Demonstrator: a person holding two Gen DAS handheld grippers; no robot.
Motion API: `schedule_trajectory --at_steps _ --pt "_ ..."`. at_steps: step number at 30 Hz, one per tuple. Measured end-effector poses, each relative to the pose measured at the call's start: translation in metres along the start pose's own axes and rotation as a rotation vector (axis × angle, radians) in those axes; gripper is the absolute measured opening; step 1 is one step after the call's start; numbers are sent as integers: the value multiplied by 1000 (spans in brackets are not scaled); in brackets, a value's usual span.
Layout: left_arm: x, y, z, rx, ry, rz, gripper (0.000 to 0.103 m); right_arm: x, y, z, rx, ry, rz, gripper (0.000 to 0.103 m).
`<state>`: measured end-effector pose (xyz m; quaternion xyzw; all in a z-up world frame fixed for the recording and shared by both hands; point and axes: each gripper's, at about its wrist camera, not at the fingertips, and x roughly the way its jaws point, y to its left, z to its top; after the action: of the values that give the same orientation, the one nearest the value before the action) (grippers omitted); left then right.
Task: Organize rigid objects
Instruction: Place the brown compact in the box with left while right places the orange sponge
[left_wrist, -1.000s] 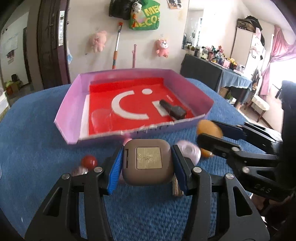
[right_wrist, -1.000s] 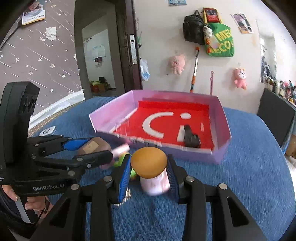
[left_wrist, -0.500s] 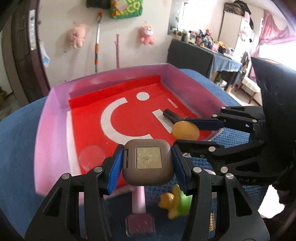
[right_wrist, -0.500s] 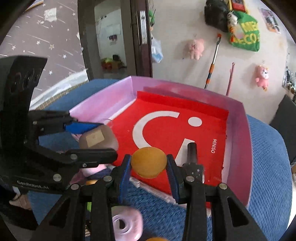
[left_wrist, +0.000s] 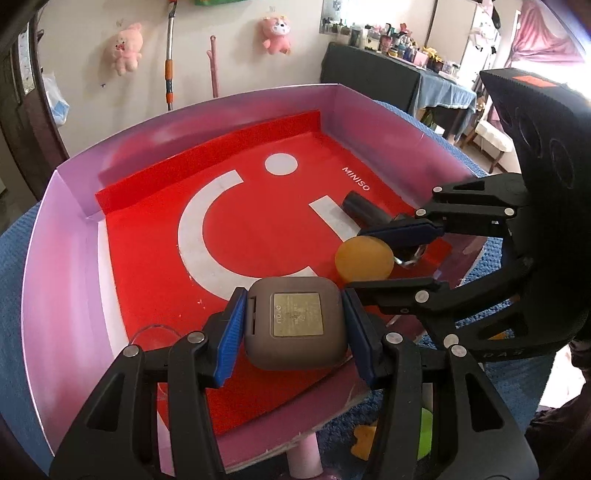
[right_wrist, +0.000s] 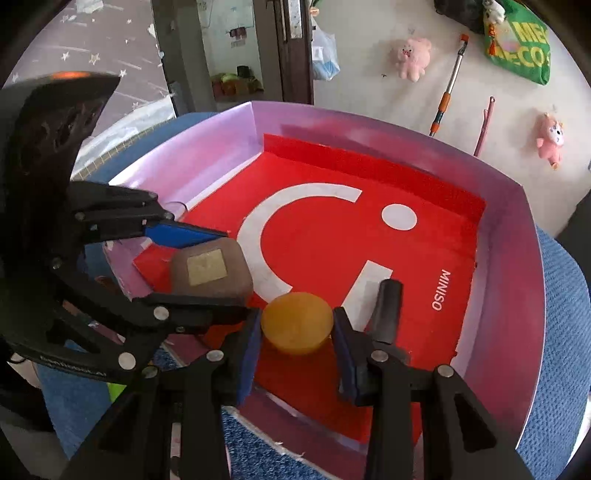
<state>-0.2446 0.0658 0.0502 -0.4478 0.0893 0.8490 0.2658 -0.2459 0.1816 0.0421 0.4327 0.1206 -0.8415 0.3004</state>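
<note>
The left tool (left_wrist: 295, 325) is clamped on a grey-brown rounded case (left_wrist: 295, 326), its blue pads (left_wrist: 231, 339) pressing the case's two sides; a square gold label faces up on the case. The case hangs over the near part of the tray, above the red liner. Just to its right, the right tool (right_wrist: 297, 332) grips a round orange puck-shaped piece (right_wrist: 296, 321) between its own pads, also held over the near part of the tray. The two tools sit close together, side by side, both tilted downward.

Beneath them lies a shallow pink-walled tray (left_wrist: 62, 258) with a red liner (left_wrist: 258, 206) printed with a white curved mark, a white dot and the word MINISO. A black cylindrical object (right_wrist: 386, 314) rests on the liner just beyond the orange piece, toward the tray's right side. The tray stands on a blue textured surface (right_wrist: 561, 350). In front of the tray's near wall, on that surface, a pink stick-like item (left_wrist: 304, 458) and a yellow-and-green toy (left_wrist: 424, 432) show between the left tool's arms.
</note>
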Motion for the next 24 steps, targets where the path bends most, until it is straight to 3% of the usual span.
schedule_trajectory --at_steps 24 --pt "10 1 2 38 72 57 49 4 0 5 -46 63 19 41"
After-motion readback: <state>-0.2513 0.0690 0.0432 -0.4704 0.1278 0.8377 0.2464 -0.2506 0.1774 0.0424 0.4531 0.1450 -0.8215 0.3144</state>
